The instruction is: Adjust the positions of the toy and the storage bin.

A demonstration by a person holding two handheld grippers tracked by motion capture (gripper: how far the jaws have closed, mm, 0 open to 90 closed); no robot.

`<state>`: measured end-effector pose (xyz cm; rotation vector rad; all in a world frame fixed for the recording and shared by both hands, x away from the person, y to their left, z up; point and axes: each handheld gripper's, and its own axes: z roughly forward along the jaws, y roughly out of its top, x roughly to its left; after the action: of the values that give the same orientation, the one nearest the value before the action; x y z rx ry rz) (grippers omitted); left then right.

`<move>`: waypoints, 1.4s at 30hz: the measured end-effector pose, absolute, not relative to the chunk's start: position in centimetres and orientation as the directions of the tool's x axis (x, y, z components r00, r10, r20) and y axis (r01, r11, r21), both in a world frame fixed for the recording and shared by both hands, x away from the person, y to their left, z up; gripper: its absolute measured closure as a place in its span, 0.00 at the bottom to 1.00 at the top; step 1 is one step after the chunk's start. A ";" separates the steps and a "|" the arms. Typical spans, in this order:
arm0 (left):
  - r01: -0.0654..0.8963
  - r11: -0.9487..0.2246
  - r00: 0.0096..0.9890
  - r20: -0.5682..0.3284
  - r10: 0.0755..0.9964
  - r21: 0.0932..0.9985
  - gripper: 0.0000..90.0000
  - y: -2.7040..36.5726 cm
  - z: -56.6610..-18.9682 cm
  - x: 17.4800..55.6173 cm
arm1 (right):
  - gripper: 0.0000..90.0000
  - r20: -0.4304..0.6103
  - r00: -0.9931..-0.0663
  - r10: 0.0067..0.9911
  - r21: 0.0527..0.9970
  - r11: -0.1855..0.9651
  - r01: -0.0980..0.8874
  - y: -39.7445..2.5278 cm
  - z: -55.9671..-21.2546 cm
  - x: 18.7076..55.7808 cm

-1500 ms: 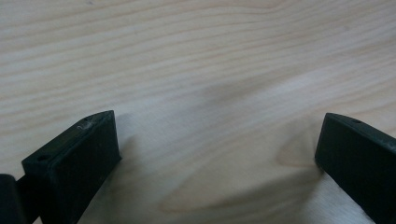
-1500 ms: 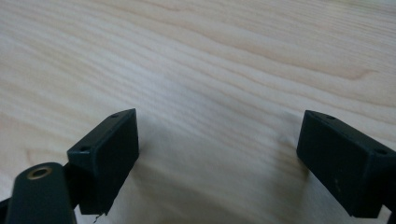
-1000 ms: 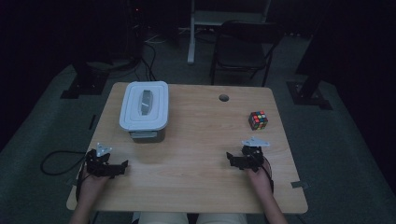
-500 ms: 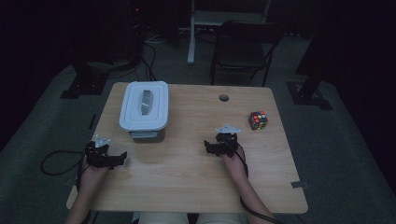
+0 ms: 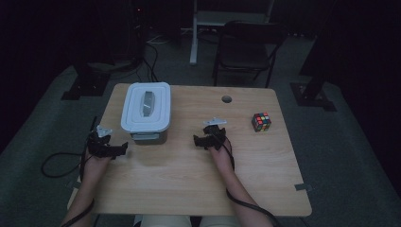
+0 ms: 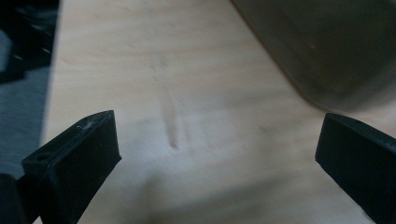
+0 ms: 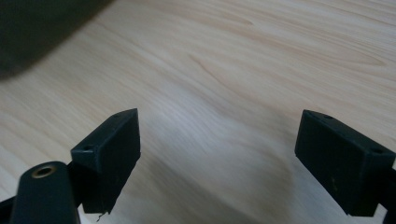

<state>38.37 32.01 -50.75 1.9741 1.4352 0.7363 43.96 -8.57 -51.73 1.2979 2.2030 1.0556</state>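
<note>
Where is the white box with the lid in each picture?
High view: the white box sits on the table's back left part, ahead of the left gripper and to the left of the right gripper.
Left gripper view: its dark, blurred side is at the top right.
Right gripper view: a dark blur at the top left is probably the box.
Shared landmark: the pale wood tabletop.

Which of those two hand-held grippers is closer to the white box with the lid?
The left hand-held gripper: it sits just off the lidded box's front left corner. The right hand-held gripper is farther off, with bare table between.
</note>
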 end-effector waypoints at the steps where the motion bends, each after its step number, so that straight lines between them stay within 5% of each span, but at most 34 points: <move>1: 0.638 -0.257 0.271 0.100 0.957 0.726 0.01 32.1 -50.7 38.8 | 0.16 0.065 -0.509 0.858 0.760 0.288 0.583 -8.3 -51.7 44.1; 19: 0.654 -0.199 0.195 0.091 0.976 0.730 0.01 33.5 -50.5 44.5 | 0.15 0.098 -0.523 0.847 0.788 0.255 0.561 -1.9 -50.1 48.4; 36: 0.627 -0.197 0.203 0.085 0.975 0.754 0.01 32.1 -49.2 47.1 | 0.19 0.119 -0.486 0.866 0.788 0.215 0.577 0.6 -49.5 50.1; 42: 0.629 -0.157 0.220 0.019 0.975 0.762 0.01 31.4 -49.5 46.9 | 0.21 0.176 -0.499 0.849 0.776 0.193 0.601 -0.3 -49.7 50.0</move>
<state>46.95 31.43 -49.51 1.8680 1.4796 0.7059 50.04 -0.29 -49.70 1.3757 2.1797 1.2029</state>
